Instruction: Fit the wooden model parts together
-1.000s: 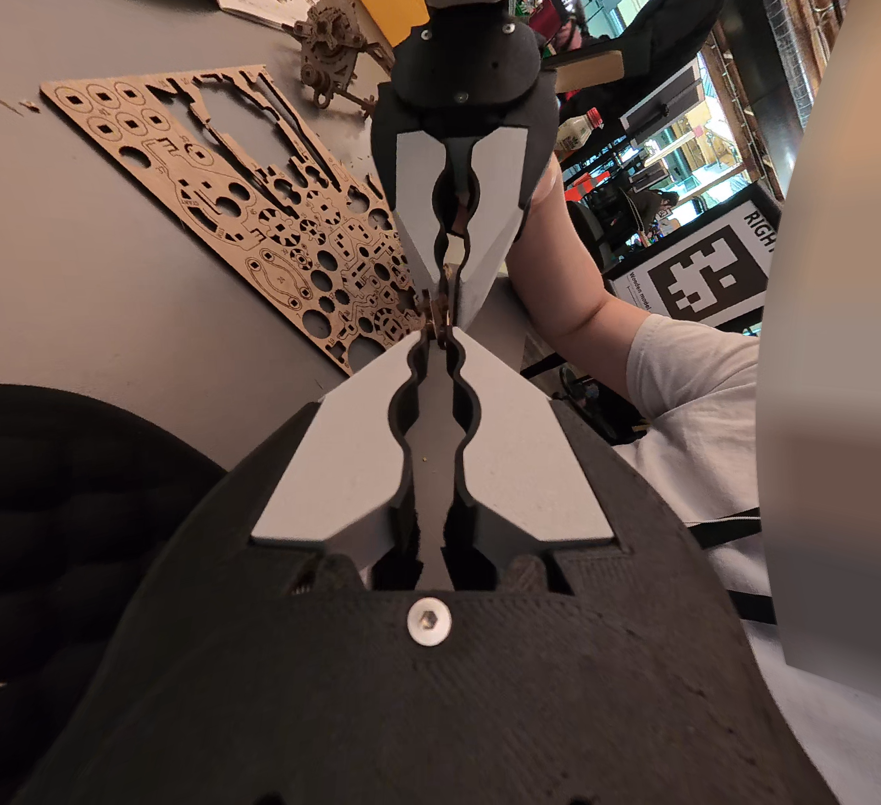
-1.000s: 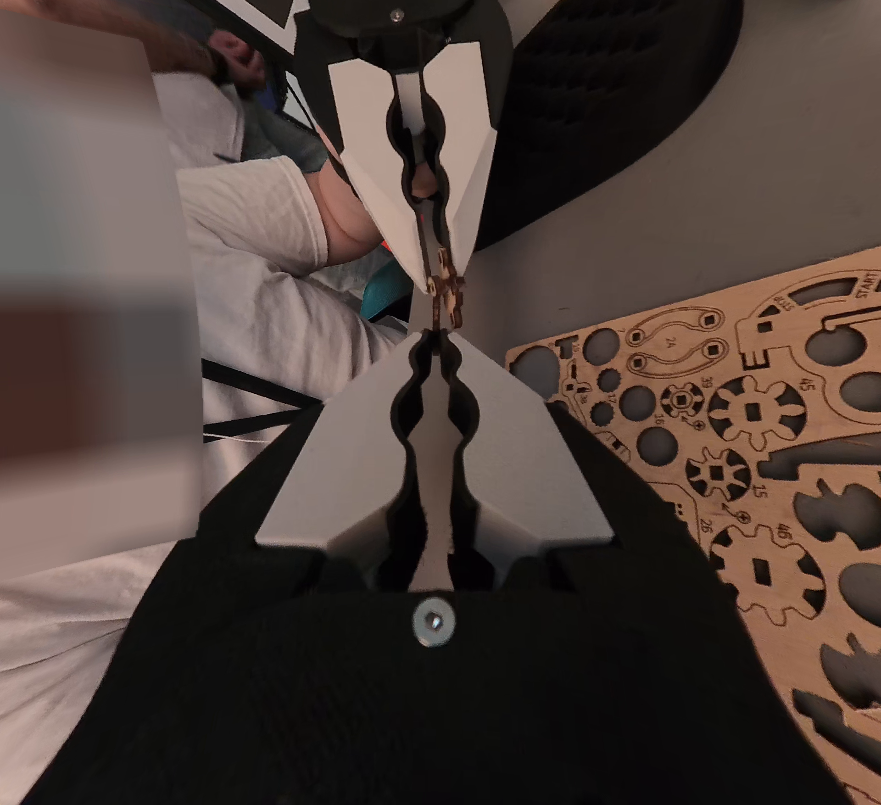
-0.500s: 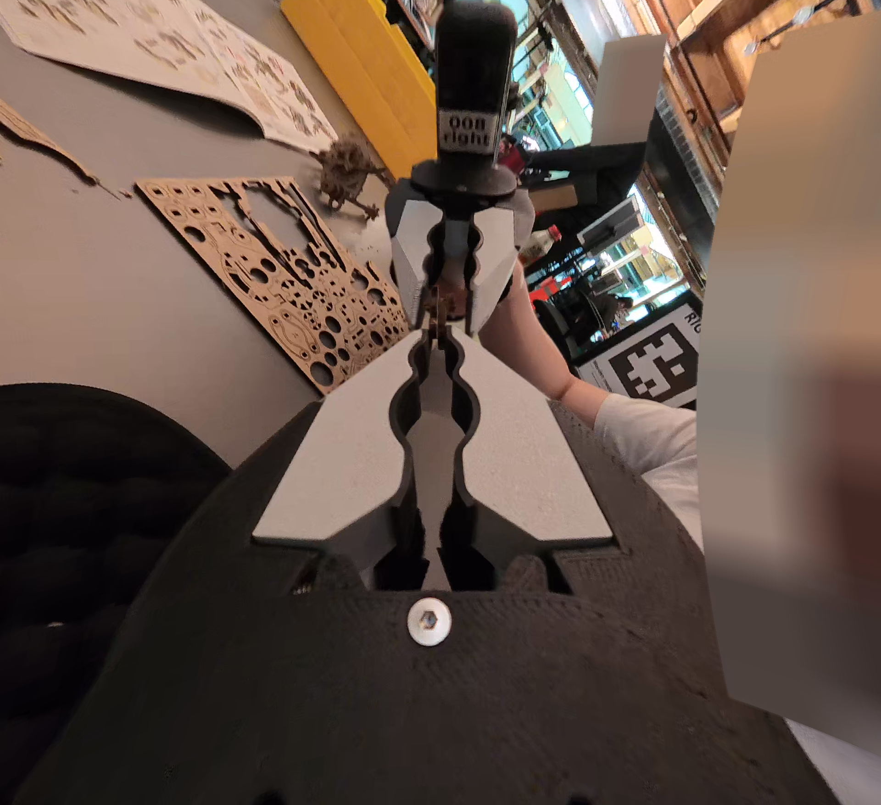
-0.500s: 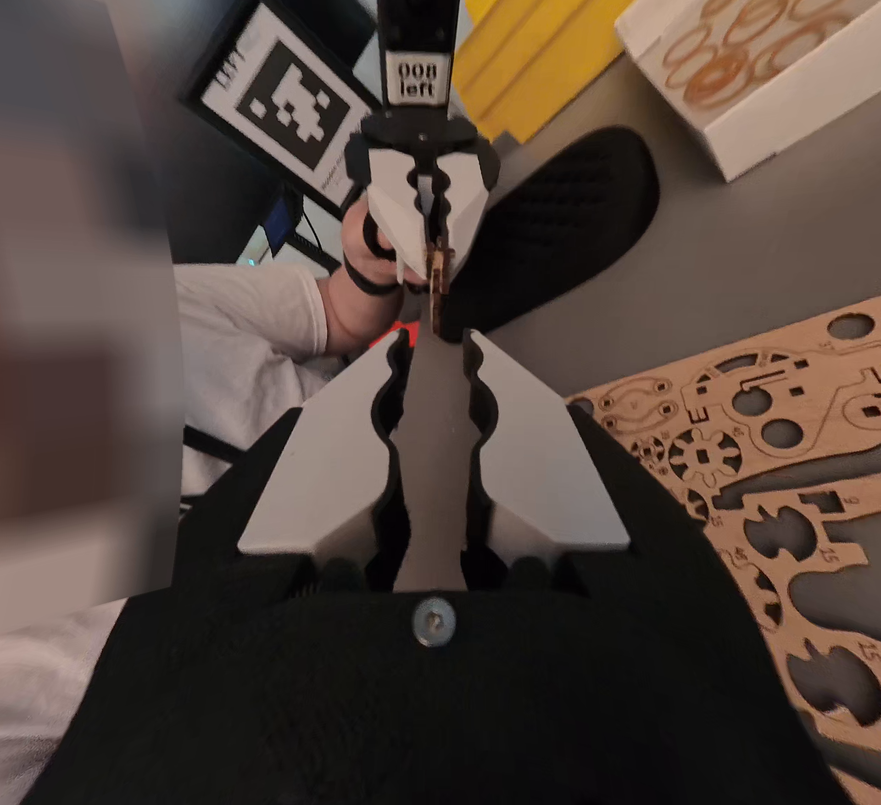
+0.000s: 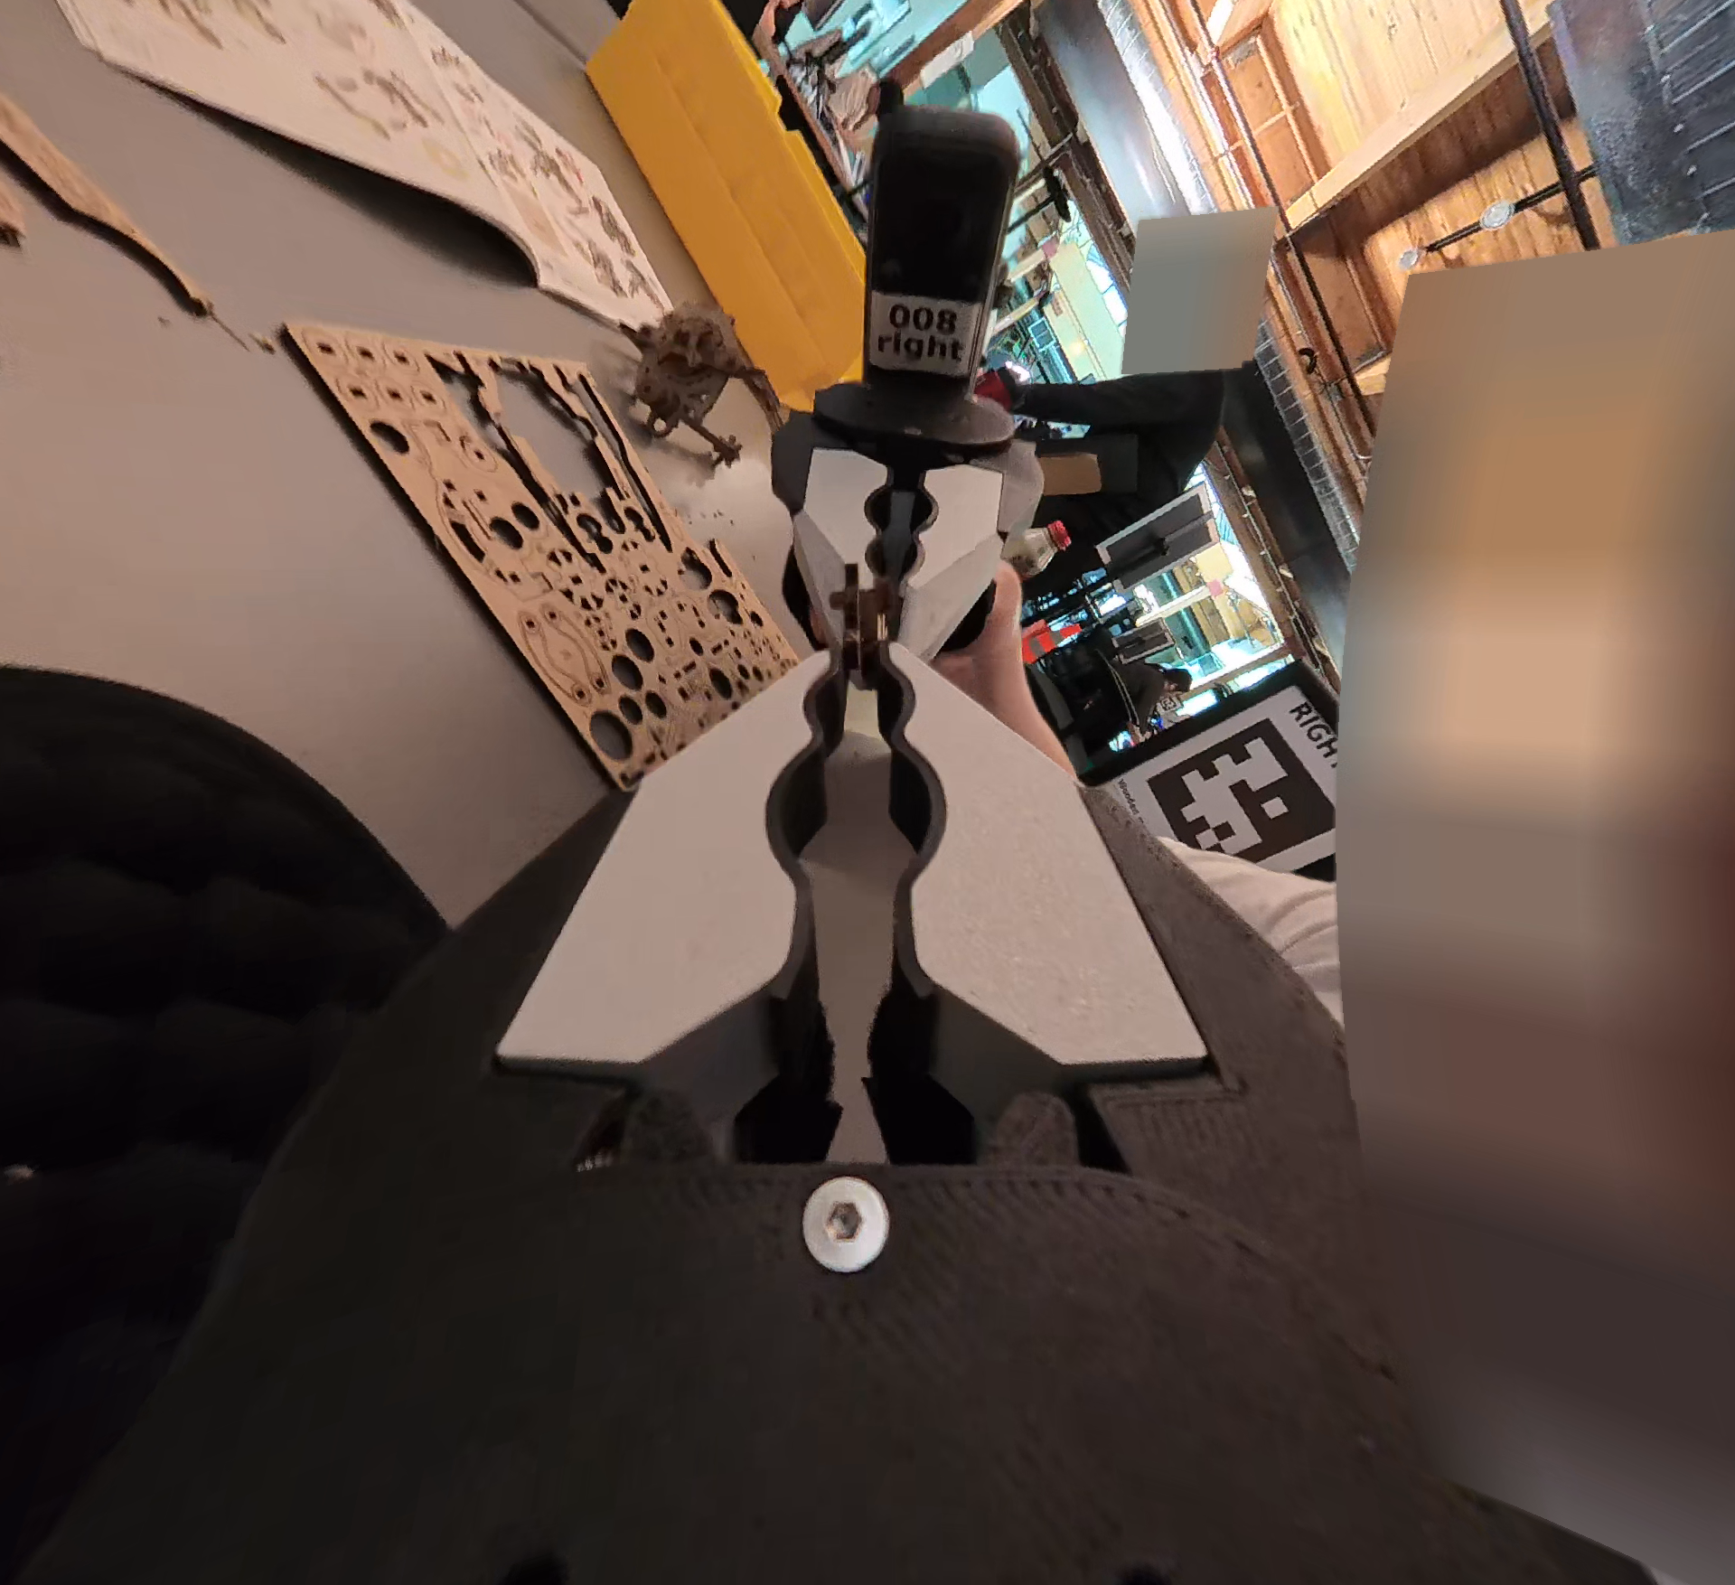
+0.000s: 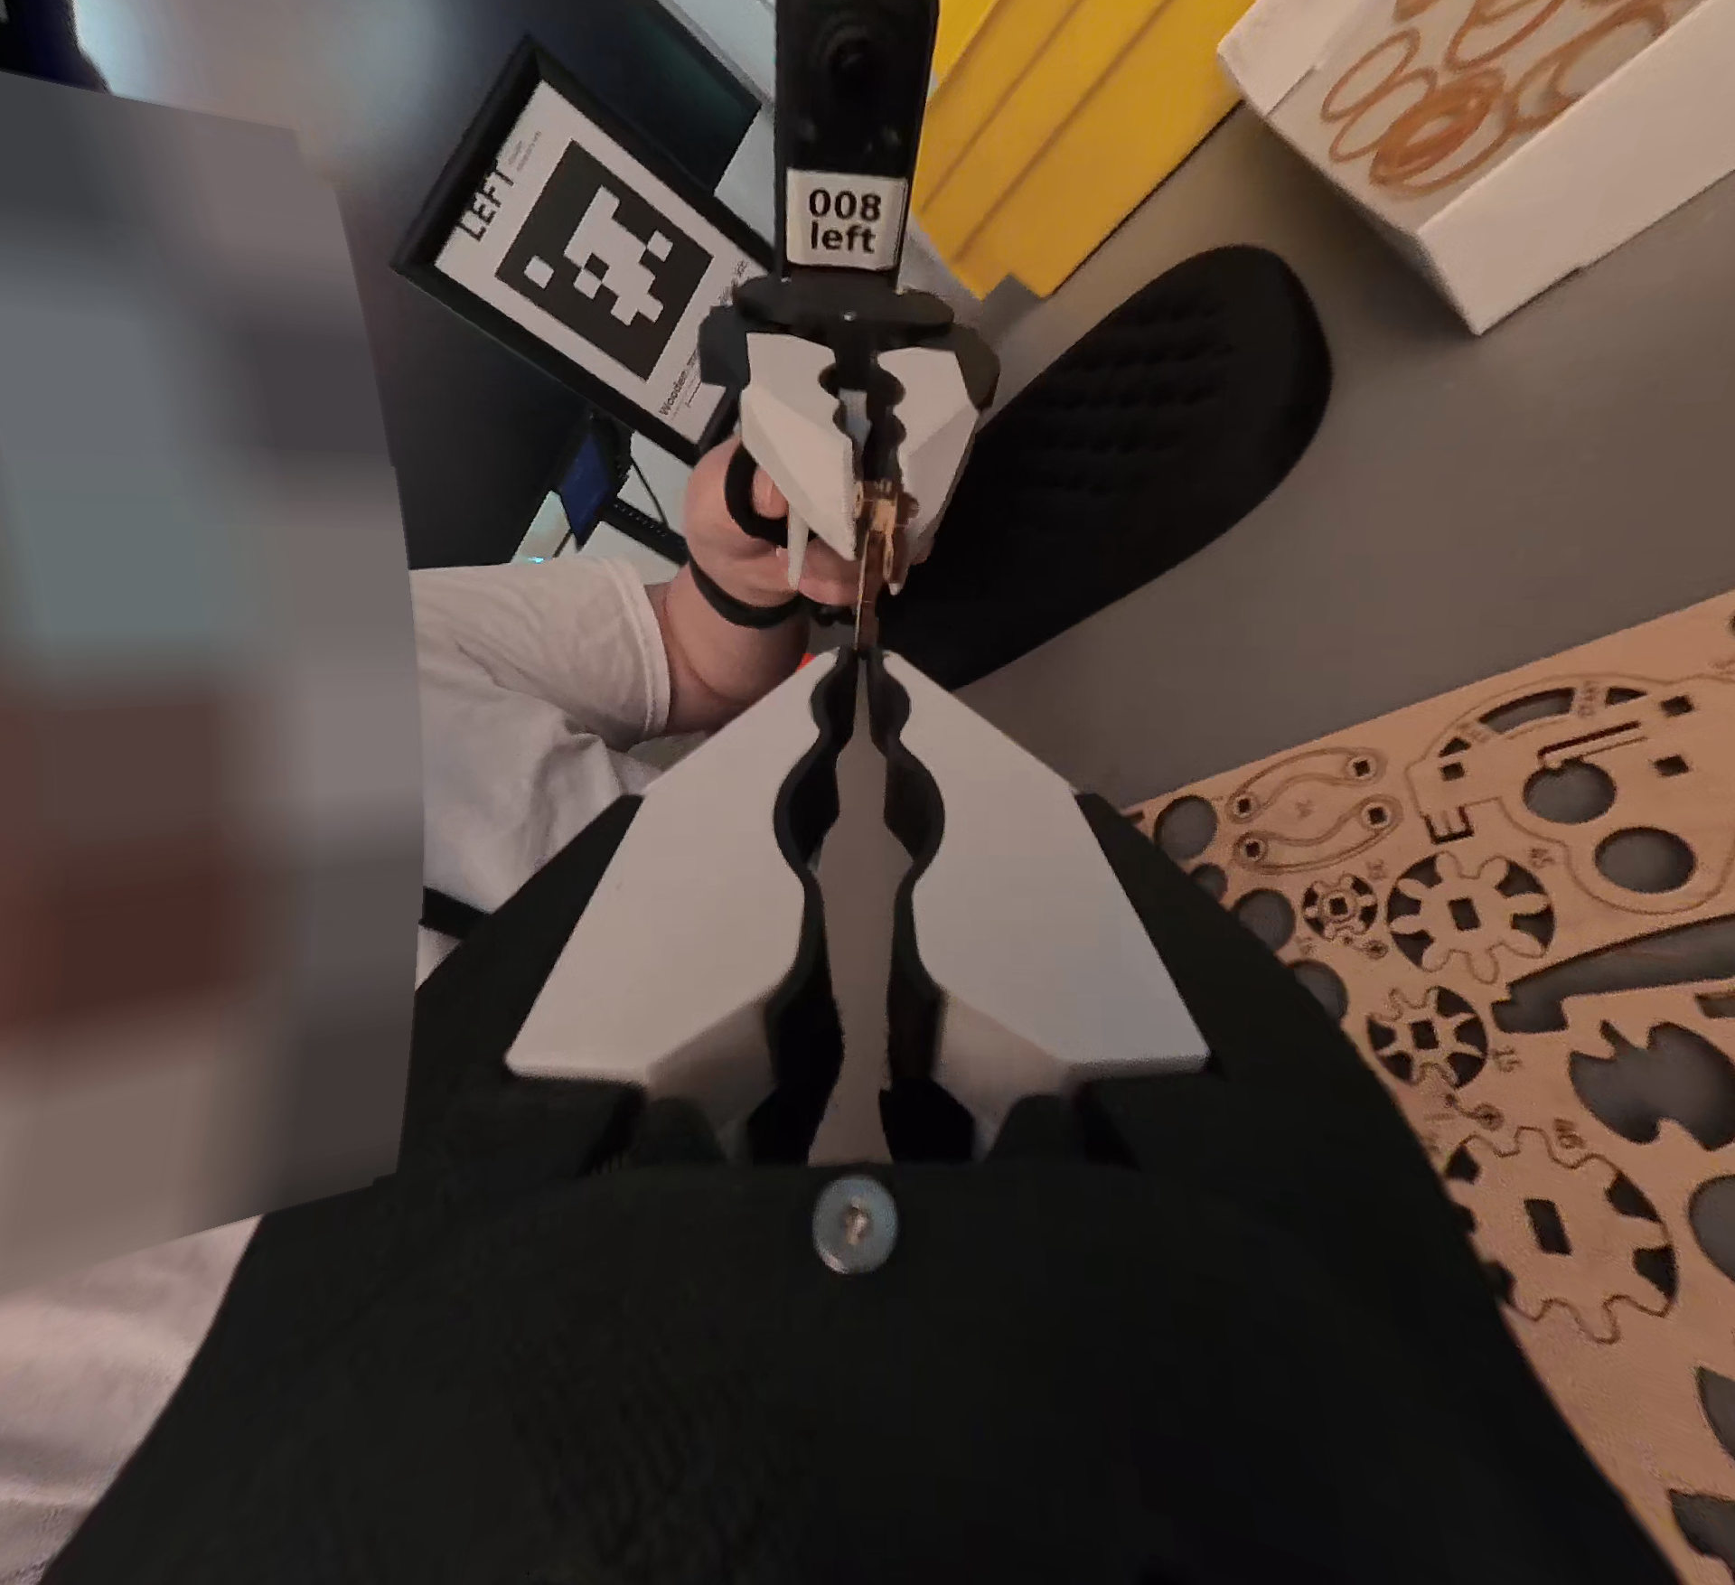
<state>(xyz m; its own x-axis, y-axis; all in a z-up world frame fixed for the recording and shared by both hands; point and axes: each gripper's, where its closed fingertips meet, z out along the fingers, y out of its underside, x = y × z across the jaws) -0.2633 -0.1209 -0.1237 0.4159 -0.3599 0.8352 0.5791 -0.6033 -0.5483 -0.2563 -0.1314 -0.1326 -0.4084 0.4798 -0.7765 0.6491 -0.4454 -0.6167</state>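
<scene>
Two views. Left wrist: left gripper [image 5: 856, 665] pinches a small wooden part [image 5: 852, 625] above the table [image 5: 188, 554]; right gripper [image 5: 878, 592] seems nearly closed behind. Right wrist: right gripper [image 6: 859, 665] apparently pinches the part's edge [image 6: 868, 601]. Fitting looks unfinished; sheet [image 6: 1502, 977] unused.

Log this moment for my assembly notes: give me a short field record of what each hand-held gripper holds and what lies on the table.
left hand-held gripper: shut on small wooden part
right hand-held gripper: shut, thin wooden piece at its tips
held parts: raised above the table, between the two facing grippers
joint: too small to tell whether seated
table: grey
on table: laser-cut wooden sheet, instruction booklet, small assembled gear piece
</scene>
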